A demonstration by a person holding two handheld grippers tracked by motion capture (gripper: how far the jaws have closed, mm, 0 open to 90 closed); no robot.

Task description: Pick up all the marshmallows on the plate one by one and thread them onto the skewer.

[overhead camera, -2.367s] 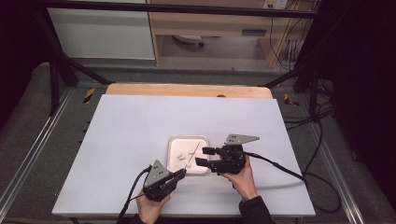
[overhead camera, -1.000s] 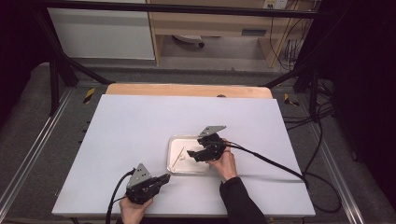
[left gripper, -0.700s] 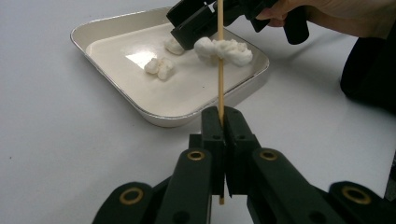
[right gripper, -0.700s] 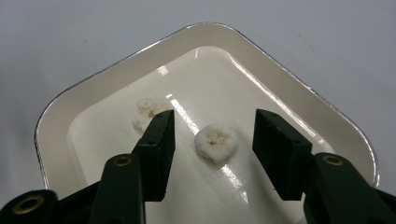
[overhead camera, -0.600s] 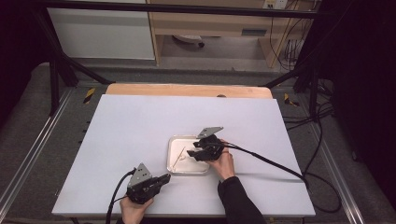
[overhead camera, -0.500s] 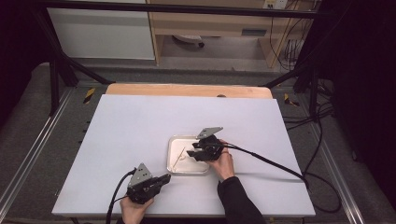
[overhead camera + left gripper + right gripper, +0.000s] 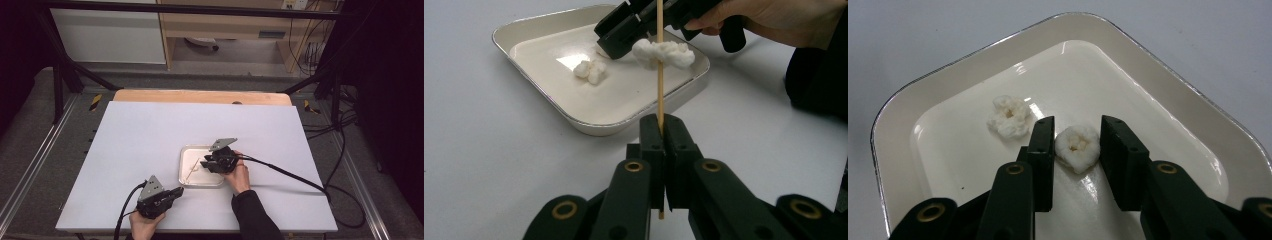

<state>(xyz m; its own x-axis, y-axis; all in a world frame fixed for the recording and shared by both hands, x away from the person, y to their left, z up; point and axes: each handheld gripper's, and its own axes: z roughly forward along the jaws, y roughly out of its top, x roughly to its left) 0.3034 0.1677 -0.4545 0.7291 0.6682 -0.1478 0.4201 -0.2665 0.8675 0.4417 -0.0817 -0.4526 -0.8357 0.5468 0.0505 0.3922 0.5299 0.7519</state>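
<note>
The left gripper (image 7: 663, 131) is clamped on a skewer (image 7: 660, 65) that stands upright near the tray (image 7: 529, 30) on the bench (image 7: 150, 135), with popcorn threaded on it. The right gripper (image 7: 1076, 145) has just been closing over the tray; a popcorn piece (image 7: 1077, 146) sits between its jaws, touching one and just clear of the other. Another piece (image 7: 1009, 116) lies nearby in the tray.

A white counter (image 7: 150, 145) carries the work, its far edge backed by a strip of bare wood (image 7: 200, 96). A shallow cream tray (image 7: 186, 172) with rounded corners and a thin dark rim lies flat on the counter, right of the middle and toward the near side. A black cable (image 7: 295, 176) trails across the counter to its right edge.
</note>
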